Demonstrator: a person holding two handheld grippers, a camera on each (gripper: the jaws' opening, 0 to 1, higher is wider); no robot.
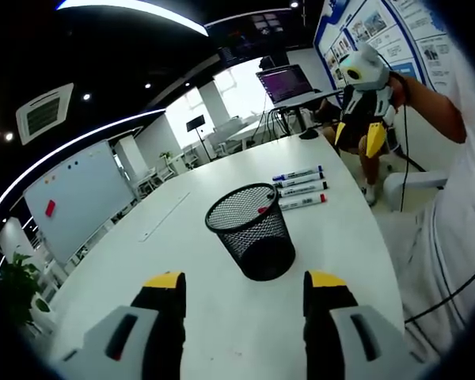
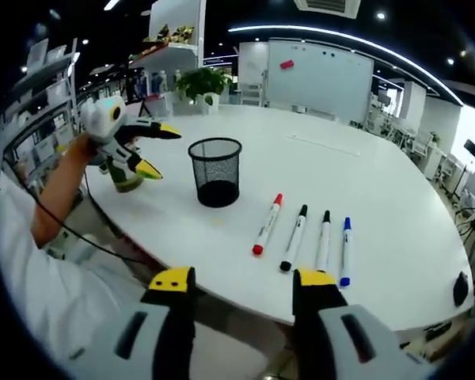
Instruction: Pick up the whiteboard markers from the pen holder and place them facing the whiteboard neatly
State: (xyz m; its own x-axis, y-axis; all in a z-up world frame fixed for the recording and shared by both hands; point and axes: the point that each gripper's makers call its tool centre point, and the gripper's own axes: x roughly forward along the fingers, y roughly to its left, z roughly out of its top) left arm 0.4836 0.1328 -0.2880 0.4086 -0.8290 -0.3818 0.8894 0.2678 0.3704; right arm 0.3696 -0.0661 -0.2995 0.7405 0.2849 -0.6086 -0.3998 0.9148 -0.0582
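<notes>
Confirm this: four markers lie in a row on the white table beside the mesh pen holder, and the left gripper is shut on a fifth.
Wrong on the gripper. The left gripper is open and holds nothing, as the right gripper view shows. The four markers do lie in a row on the white table beside the mesh pen holder.

facing views, shared pen holder (image 1: 251,231)

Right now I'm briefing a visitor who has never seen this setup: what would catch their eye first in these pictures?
Probably the black mesh pen holder standing upright near the middle of the round white table. Beside it, apart from it, four markers lie side by side in a tidy row, capped red, black, black and blue. The whiteboard stands beyond the table's far edge, and both grippers hover open, holding nothing.
</notes>
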